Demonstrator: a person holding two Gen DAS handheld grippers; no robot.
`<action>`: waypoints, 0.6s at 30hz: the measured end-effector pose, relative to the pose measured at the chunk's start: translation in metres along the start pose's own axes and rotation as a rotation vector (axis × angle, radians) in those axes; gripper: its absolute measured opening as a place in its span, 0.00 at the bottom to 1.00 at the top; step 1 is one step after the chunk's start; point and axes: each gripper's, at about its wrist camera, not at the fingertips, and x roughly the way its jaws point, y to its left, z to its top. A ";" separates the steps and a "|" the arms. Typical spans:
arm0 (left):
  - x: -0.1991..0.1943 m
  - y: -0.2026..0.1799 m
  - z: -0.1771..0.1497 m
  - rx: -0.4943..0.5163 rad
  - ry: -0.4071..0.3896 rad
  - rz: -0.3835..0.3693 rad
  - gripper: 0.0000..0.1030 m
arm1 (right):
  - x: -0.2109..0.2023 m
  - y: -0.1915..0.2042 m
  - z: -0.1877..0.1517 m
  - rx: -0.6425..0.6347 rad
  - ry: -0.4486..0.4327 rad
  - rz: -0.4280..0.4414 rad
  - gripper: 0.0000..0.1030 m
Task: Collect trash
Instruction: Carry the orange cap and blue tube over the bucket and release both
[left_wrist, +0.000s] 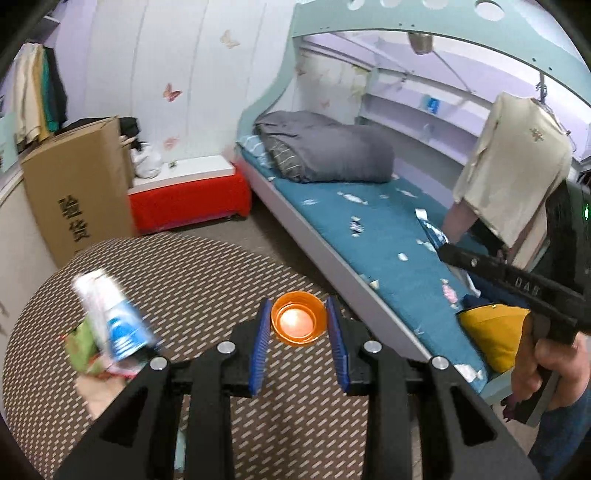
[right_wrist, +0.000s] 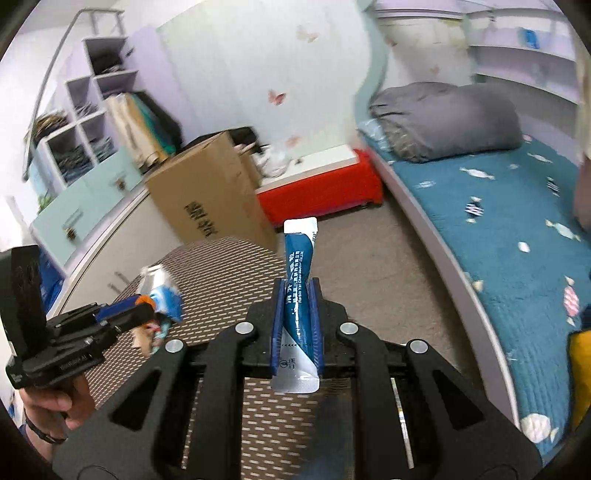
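Trash is split between both grippers at this moment, so the step in hand looks like carrying what is held to the pile on the round table.

Left wrist view: the left gripper (left_wrist: 299, 325) has its blue pads on either side of an orange cup (left_wrist: 299, 318), seen from its open mouth. The pads sit right at the cup's rim, so it looks pinched, jaws roughly a cup-width apart. Below lies the patterned table (left_wrist: 184, 280), and at its left edge a blurred heap of wrappers (left_wrist: 110, 328), white, blue and green. To the right runs the bed (left_wrist: 369, 236) with its blue sheet, and the other gripper's black body crosses in front of it.

Right wrist view: the right gripper (right_wrist: 297, 317) is closed almost fully on a blue and white sachet (right_wrist: 298, 295), which stands upright between the pads, its sealed ends sticking out above and below. The wrappers (right_wrist: 162, 295) lie at the table's far left, with the left gripper just beside them.

To do this well, I would keep a light squeeze on the cup, since thin plastic likely buckles. The sachet is limp and slippery, so release it low over the pile rather than dropping it from height, one hand at a time.
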 end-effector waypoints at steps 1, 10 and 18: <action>0.008 -0.007 0.006 0.003 0.001 -0.017 0.28 | -0.003 -0.010 0.000 0.014 -0.004 -0.015 0.13; 0.074 -0.063 0.032 0.038 0.061 -0.124 0.28 | 0.004 -0.094 -0.001 0.147 0.020 -0.099 0.13; 0.153 -0.095 0.034 0.083 0.201 -0.161 0.29 | 0.053 -0.149 -0.014 0.265 0.108 -0.096 0.13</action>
